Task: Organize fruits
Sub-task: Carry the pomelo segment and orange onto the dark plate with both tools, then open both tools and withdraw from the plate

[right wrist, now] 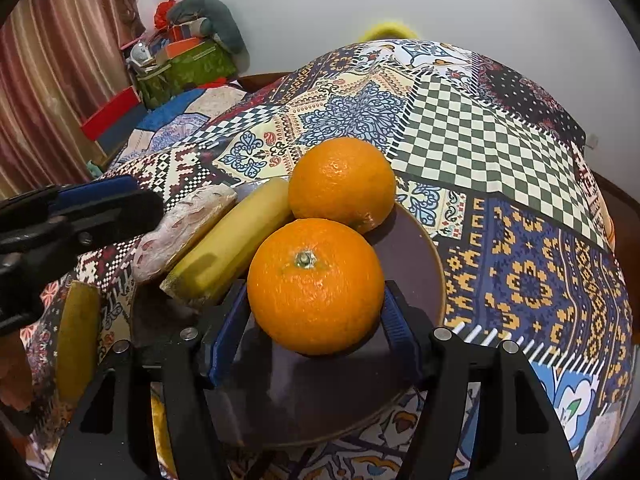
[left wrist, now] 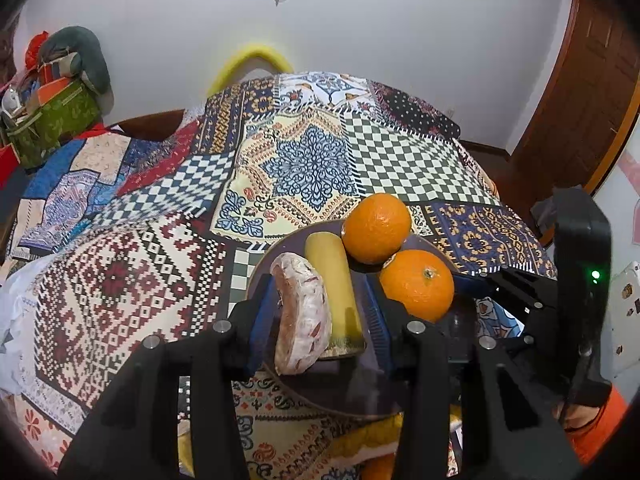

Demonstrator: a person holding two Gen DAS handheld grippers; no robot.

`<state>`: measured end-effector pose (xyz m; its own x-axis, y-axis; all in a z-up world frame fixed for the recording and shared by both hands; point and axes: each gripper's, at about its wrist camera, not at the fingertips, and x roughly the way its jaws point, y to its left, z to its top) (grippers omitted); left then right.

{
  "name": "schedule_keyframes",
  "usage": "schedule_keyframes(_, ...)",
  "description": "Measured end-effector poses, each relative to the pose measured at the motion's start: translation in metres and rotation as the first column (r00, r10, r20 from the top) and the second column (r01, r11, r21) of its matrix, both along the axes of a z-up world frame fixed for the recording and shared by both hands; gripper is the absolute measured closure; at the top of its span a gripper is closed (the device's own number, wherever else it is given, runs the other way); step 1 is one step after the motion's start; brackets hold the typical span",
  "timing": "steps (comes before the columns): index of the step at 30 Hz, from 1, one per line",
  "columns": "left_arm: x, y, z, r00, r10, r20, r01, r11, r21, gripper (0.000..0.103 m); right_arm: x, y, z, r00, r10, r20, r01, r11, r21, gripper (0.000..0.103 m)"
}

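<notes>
A dark round plate (left wrist: 360,392) (right wrist: 412,256) on the patchwork cloth carries two oranges, a peeled banana piece (left wrist: 332,280) (right wrist: 236,236) and a plastic-wrapped pinkish slice (left wrist: 304,312) (right wrist: 184,228) that leans on the banana. My left gripper (left wrist: 320,284) (right wrist: 156,208) hovers open over the slice and banana, and a dark gap shows beside the banana. My right gripper (right wrist: 316,292) (left wrist: 476,280) has both blue pads against the sides of the near orange (right wrist: 316,284) (left wrist: 416,284), which rests on the plate. The far orange (right wrist: 342,180) (left wrist: 376,228) touches it from behind.
A yellow-green fruit piece (right wrist: 76,340) lies on the cloth left of the plate. A green bag of clutter (left wrist: 52,120) stands at the back left and a white plastic bag (left wrist: 12,320) lies at the left edge. A wooden door (left wrist: 580,100) is on the right.
</notes>
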<state>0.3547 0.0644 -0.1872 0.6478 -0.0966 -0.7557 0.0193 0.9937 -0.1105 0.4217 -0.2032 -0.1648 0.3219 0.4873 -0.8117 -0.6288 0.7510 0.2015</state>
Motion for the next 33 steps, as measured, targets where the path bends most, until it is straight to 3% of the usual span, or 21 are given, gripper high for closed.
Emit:
schedule_keyframes(17, -0.068, 0.009, 0.034, 0.997, 0.017, 0.07, -0.019, 0.999, 0.032, 0.057, -0.048, -0.028, 0.051, 0.994, 0.015, 0.112, -0.018, 0.999, 0.026, 0.037)
schedule_keyframes(25, -0.108, 0.021, 0.025, 0.999, 0.04, 0.027, -0.041, 0.999, 0.026, 0.057, -0.085, -0.042, 0.053, 0.99, 0.06, 0.125, -0.061, 0.998, 0.002, 0.035)
schedule_keyframes(33, -0.126, 0.02, -0.005, 0.998, 0.042, -0.046, -0.041, 0.999, 0.022, 0.056, -0.107, -0.042, 0.036, 0.987, 0.109, 0.122, -0.104, 0.994, -0.044, 0.035)
